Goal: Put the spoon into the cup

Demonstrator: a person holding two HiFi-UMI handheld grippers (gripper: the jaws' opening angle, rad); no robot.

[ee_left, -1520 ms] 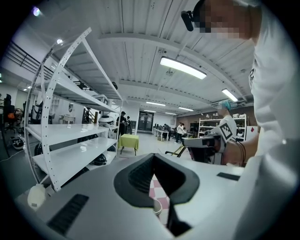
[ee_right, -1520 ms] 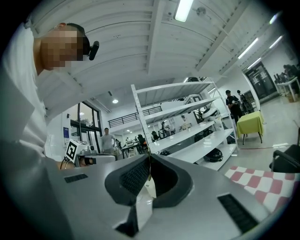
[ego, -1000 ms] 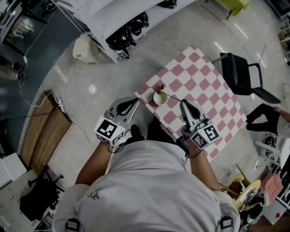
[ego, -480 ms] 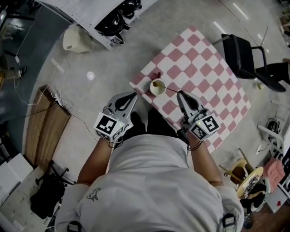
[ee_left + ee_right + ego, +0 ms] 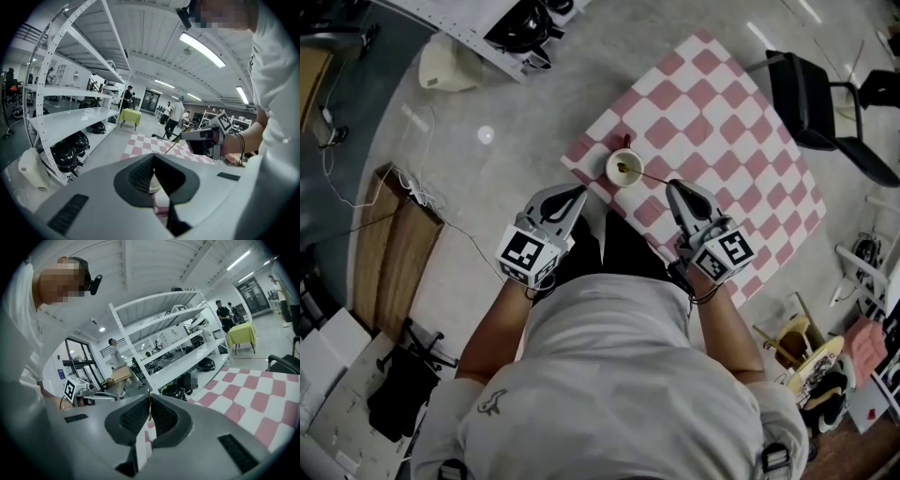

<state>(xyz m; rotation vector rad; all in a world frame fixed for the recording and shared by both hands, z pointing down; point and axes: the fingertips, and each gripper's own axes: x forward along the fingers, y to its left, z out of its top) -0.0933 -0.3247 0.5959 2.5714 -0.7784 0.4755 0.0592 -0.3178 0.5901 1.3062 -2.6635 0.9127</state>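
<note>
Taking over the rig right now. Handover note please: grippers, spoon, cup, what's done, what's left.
Right gripper: shut on the handle end of the spoon.
Left gripper: shut, empty, beside the table, apart from the cup.
Cup: upright near the table's corner.
Done: the spoon's bowl sits in the cup's mouth, with the handle slanting out to the right gripper.
Left: open the right gripper so the spoon rests in the cup, then draw back.

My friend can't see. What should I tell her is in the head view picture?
Seen from above, a person's right gripper holds a spoon by its handle, the spoon's bowl inside a white cup near the corner of a pink-and-white checked table. The left gripper holds nothing, off the table's edge.
</note>
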